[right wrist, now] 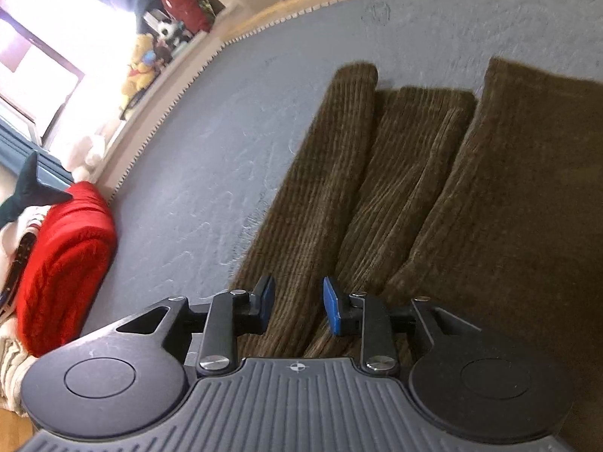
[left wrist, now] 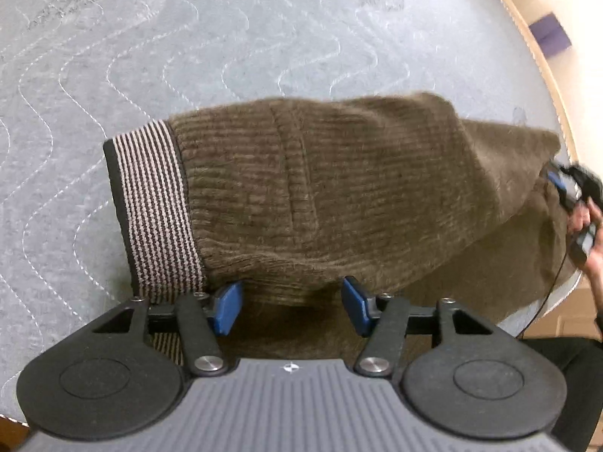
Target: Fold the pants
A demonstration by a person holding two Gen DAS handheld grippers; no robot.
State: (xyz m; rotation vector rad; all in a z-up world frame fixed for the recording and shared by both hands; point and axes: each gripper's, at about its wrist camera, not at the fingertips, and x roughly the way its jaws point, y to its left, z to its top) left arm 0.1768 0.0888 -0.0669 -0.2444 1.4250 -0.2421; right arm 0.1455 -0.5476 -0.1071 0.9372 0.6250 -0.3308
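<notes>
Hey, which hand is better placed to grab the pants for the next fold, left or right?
Probably the right. Its tool is open low over the leg ends of the brown pants, fabric between its pads. The left tool is open by the striped waistband, gripping nothing.

The near edge of the brown pants ran under the left gripper housing, so where the fabric ended there could not be told. At the right edge of the left wrist view the right gripper was blurred and half cut off, and the hand on it showed only in part; whether it pinched the cloth could not be read. In the right wrist view the pants ran off the right edge, their waist unseen. The soft toys on the far left were washed out by window glare, and the red blanket was cut by the left edge.
</notes>
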